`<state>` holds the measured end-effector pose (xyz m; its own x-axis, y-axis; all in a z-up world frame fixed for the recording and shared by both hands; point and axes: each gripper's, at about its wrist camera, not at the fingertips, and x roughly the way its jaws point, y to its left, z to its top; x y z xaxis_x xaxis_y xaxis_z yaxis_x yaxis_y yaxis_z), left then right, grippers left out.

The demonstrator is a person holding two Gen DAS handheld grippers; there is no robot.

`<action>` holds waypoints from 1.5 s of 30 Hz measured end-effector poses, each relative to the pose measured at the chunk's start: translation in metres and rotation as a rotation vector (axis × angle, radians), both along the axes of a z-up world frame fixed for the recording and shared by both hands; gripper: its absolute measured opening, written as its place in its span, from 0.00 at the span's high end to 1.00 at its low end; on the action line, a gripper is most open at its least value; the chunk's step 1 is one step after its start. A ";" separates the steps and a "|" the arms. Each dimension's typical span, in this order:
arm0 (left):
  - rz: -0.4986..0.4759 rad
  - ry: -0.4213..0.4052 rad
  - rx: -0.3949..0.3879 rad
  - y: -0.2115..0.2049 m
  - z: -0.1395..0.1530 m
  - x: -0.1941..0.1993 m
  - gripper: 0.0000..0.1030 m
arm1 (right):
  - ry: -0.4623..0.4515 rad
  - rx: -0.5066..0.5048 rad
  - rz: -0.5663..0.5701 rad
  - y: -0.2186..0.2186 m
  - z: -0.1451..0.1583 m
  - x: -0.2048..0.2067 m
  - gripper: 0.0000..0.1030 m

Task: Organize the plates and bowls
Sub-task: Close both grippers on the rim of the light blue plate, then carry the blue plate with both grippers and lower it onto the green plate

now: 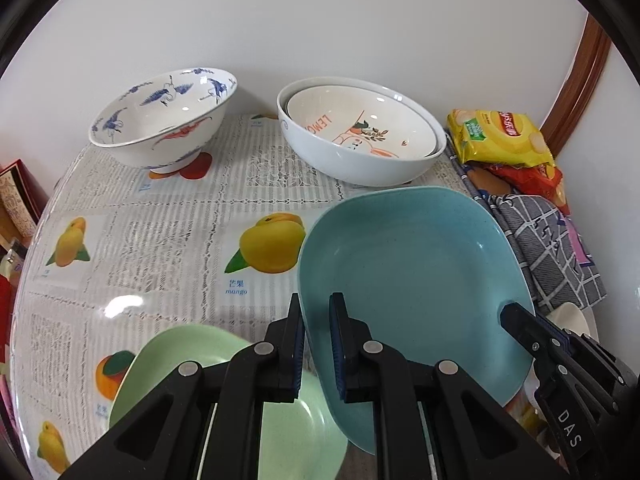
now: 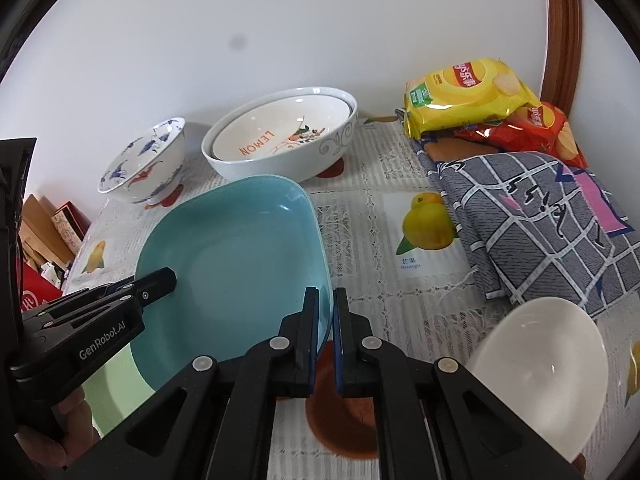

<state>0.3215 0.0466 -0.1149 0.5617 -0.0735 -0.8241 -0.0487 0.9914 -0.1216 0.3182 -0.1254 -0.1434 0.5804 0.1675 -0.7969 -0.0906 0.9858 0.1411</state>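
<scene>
Plates and bowls stand on a table [image 1: 168, 216] covered with a fruit-print cloth. In the left wrist view, a pale green plate [image 1: 176, 352] lies at the lower left, and a blue-and-white bowl with birds [image 1: 160, 120] stands at the upper left near the wall. In the upper middle a cream bowl with the word LEMON [image 1: 360, 128] sits nested inside a bigger white bowl [image 1: 320, 152]. The teal square plate [image 1: 412, 264] fills the lower middle and is tilted, with its near left edge over the green plate. The left gripper [image 1: 316, 320] is clamped on the left rim of this plate, and the right gripper [image 1: 516, 316] comes in from the lower right and bites the right rim. At the upper right lie a yellow snack bag [image 1: 496, 136] and a grey checked cloth [image 1: 552, 248]. In the right wrist view the same teal plate is at the middle left, the right gripper is closed on its edge at the bottom middle, and a plain white bowl [image 2: 544, 364] stands at the lower right, just beside the cloth.
</scene>
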 end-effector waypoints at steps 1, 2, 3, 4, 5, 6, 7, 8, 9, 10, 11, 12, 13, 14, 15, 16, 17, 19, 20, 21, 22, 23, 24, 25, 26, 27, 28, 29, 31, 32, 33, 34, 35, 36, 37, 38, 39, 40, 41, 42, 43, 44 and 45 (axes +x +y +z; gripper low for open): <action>0.001 -0.003 0.001 0.001 0.003 -0.005 0.88 | -0.006 0.003 0.000 0.000 0.004 -0.004 0.94; 0.002 -0.007 0.003 0.002 0.008 -0.012 0.88 | -0.010 0.006 0.000 0.000 0.009 -0.010 0.94; 0.005 -0.008 0.005 0.002 0.011 -0.016 0.88 | -0.012 0.009 0.000 0.000 0.012 -0.014 0.94; 0.011 -0.007 0.011 0.003 0.014 -0.022 0.88 | -0.014 0.014 0.000 -0.001 0.015 -0.019 0.94; 0.015 -0.007 0.015 0.003 0.017 -0.027 0.88 | -0.016 0.021 0.002 0.000 0.019 -0.025 0.94; 0.019 -0.008 0.017 0.004 0.020 -0.032 0.88 | -0.016 0.029 0.005 0.000 0.023 -0.031 0.94; 0.021 -0.011 0.019 0.004 0.022 -0.037 0.88 | -0.016 0.033 0.005 0.001 0.025 -0.036 0.94; 0.024 -0.014 0.020 0.005 0.025 -0.043 0.88 | -0.016 0.040 0.005 0.002 0.028 -0.042 0.94; 0.025 -0.015 0.019 0.006 0.027 -0.048 0.88 | -0.017 0.045 0.004 0.003 0.030 -0.049 0.94; 0.028 -0.017 0.018 0.007 0.029 -0.053 0.88 | -0.019 0.047 0.004 0.004 0.032 -0.054 0.94; 0.031 -0.020 0.018 0.009 0.031 -0.059 0.89 | -0.020 0.050 0.005 0.004 0.033 -0.058 0.94; 0.033 -0.024 0.018 0.010 0.034 -0.066 0.89 | -0.021 0.054 0.005 0.005 0.035 -0.063 0.94; 0.035 -0.028 0.019 0.011 0.036 -0.071 0.89 | -0.023 0.060 0.004 0.006 0.038 -0.070 0.94; 0.036 -0.032 0.018 0.012 0.038 -0.076 0.89 | -0.025 0.063 0.005 0.007 0.040 -0.074 0.94; 0.038 -0.035 0.017 0.013 0.041 -0.081 0.89 | -0.029 0.064 0.005 0.008 0.043 -0.079 0.94; 0.039 -0.040 0.016 0.014 0.043 -0.086 0.89 | -0.035 0.067 0.006 0.009 0.046 -0.086 0.94; 0.041 -0.044 0.015 0.016 0.046 -0.092 0.89 | -0.037 0.069 0.007 0.010 0.048 -0.090 0.94; 0.045 -0.050 0.014 0.018 0.050 -0.101 0.89 | -0.046 0.076 0.008 0.012 0.054 -0.100 0.94; 0.046 -0.055 0.016 0.020 0.052 -0.106 0.89 | -0.050 0.077 0.009 0.013 0.056 -0.104 0.94; 0.047 -0.060 0.018 0.021 0.054 -0.110 0.89 | -0.053 0.077 0.010 0.014 0.058 -0.108 0.94; 0.048 -0.064 0.019 0.021 0.056 -0.114 0.89 | -0.058 0.078 0.012 0.016 0.060 -0.113 0.94; 0.050 -0.068 0.020 0.023 0.058 -0.118 0.89 | -0.062 0.079 0.014 0.017 0.062 -0.118 0.94; 0.051 -0.071 0.020 0.024 0.060 -0.122 0.89 | -0.064 0.080 0.015 0.019 0.063 -0.121 0.94; 0.052 -0.074 0.021 0.025 0.061 -0.125 0.89 | -0.067 0.081 0.017 0.020 0.065 -0.124 0.94; 0.054 -0.076 0.021 0.026 0.063 -0.128 0.89 | -0.069 0.080 0.018 0.021 0.067 -0.128 0.94; 0.056 -0.078 0.020 0.027 0.063 -0.131 0.89 | -0.071 0.081 0.020 0.023 0.068 -0.131 0.94; 0.058 -0.079 0.019 0.028 0.063 -0.133 0.89 | -0.072 0.082 0.021 0.023 0.069 -0.133 0.94; 0.060 -0.079 0.018 0.030 0.063 -0.136 0.89 | -0.073 0.082 0.022 0.024 0.070 -0.136 0.94; 0.063 -0.078 0.016 0.032 0.062 -0.140 0.89 | -0.075 0.079 0.025 0.027 0.071 -0.140 0.94; 0.065 -0.076 0.014 0.034 0.061 -0.142 0.89 | -0.074 0.078 0.027 0.028 0.070 -0.141 0.94; 0.067 -0.073 0.013 0.036 0.060 -0.143 0.89 | -0.073 0.077 0.028 0.029 0.070 -0.143 0.94; 0.069 -0.071 0.012 0.038 0.059 -0.145 0.89 | -0.070 0.076 0.030 0.030 0.069 -0.144 0.94; 0.071 -0.069 0.012 0.040 0.057 -0.146 0.89 | -0.066 0.076 0.033 0.032 0.068 -0.145 0.94; 0.074 -0.066 0.012 0.043 0.056 -0.148 0.89 | -0.064 0.074 0.035 0.034 0.067 -0.146 0.94; 0.077 -0.064 0.012 0.045 0.055 -0.149 0.89 | -0.063 0.073 0.038 0.035 0.066 -0.147 0.94; 0.080 -0.062 0.011 0.047 0.053 -0.151 0.89 | -0.059 0.072 0.041 0.037 0.065 -0.148 0.94; 0.083 -0.059 0.010 0.049 0.052 -0.151 0.89 | -0.056 0.072 0.043 0.039 0.064 -0.148 0.94; 0.086 -0.057 0.010 0.051 0.050 -0.152 0.89 | -0.051 0.072 0.046 0.042 0.062 -0.148 0.94; 0.092 -0.054 0.009 0.054 0.049 -0.153 0.89 | -0.047 0.071 0.050 0.044 0.060 -0.149 0.94; 0.095 -0.051 0.008 0.057 0.047 -0.154 0.89 | -0.045 0.070 0.053 0.046 0.059 -0.149 0.94; 0.100 -0.047 0.007 0.059 0.045 -0.154 0.89 | -0.039 0.067 0.059 0.050 0.056 -0.150 0.94; 0.105 -0.043 0.007 0.062 0.042 -0.155 0.89 | -0.034 0.065 0.062 0.052 0.054 -0.151 0.94; 0.109 -0.038 0.008 0.065 0.040 -0.155 0.89 | -0.029 0.065 0.067 0.055 0.051 -0.151 0.94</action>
